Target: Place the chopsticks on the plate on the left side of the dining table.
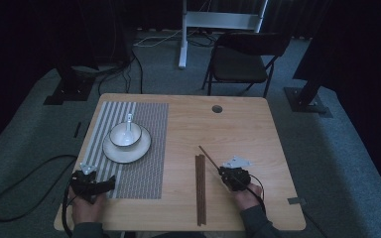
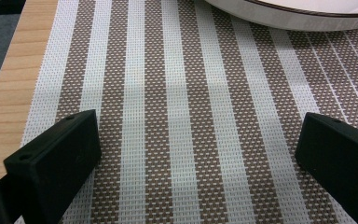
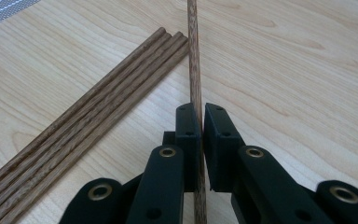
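Observation:
My right gripper (image 3: 196, 108) is shut on a single brown wooden chopstick (image 3: 195, 60), which runs between the jaws and points away over the table. In the high view that chopstick (image 1: 209, 156) slants up-left from the right gripper (image 1: 223, 172). Beside it lie three more chopsticks (image 3: 93, 109), side by side on the wood (image 1: 200, 188). My left gripper (image 2: 198, 140) stands open over the striped placemat (image 2: 182, 93), with nothing between its jaws; in the high view the left gripper (image 1: 110, 181) is at the mat's near left corner.
A white plate (image 1: 141, 149) carrying a white bowl (image 1: 121, 139) with a spoon (image 1: 129, 120) rests on the placemat (image 1: 144, 163). The plate's rim (image 2: 279, 16) is ahead of the left jaws. A round hole (image 1: 217, 108) sits in the tabletop's far side. A chair (image 1: 243, 62) stands beyond.

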Motion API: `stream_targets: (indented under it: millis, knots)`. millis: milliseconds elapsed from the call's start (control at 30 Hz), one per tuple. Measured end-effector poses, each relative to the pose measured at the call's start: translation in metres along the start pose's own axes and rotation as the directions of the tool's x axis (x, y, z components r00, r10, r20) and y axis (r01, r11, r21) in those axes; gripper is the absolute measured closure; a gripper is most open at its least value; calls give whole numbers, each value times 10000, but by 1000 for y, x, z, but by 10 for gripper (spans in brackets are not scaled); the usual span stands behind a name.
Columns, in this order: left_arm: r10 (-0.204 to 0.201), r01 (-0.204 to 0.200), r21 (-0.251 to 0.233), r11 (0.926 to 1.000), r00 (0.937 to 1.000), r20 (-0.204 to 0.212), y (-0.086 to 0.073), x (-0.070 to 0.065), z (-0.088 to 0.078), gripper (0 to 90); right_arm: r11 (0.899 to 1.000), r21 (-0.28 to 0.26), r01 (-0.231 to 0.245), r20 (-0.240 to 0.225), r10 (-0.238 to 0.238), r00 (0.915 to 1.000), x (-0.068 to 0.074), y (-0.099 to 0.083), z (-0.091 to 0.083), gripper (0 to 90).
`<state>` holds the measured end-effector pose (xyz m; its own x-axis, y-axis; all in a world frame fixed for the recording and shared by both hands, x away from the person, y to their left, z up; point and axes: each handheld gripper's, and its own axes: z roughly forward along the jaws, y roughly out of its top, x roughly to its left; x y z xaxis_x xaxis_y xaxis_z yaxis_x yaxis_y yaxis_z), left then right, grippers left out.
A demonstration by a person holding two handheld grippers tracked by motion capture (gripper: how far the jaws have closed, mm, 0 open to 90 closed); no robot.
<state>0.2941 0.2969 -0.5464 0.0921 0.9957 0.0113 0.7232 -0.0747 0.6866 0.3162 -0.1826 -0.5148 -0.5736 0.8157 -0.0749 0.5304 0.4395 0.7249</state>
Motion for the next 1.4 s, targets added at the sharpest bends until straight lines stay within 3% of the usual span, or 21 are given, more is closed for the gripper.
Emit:
stream_targets:
  millis: [433, 867, 1200, 1400]
  knots:
    - [-2, 2, -1, 10000, 10000, 2, 0, 0, 0, 2, 9985, -99, 543, -262, -545, 9982, 5, 13, -1, 851]
    - [-5, 5, -2, 10000, 10000, -2, 0, 0, 0, 2, 9967, -176, 798, -433, -805, 9958, 6, 22, -1, 851]
    - [0, 0, 0, 10000, 10000, 2, 0, 0, 0, 2, 9920, -113, 1256, -607, -1260, 9902, 10, 30, 0, 850]
    - [-2, 2, -2, 10000, 10000, 1, 0, 0, 0, 2, 9915, -176, 1292, -669, -1301, 9892, 12, 32, 0, 851]
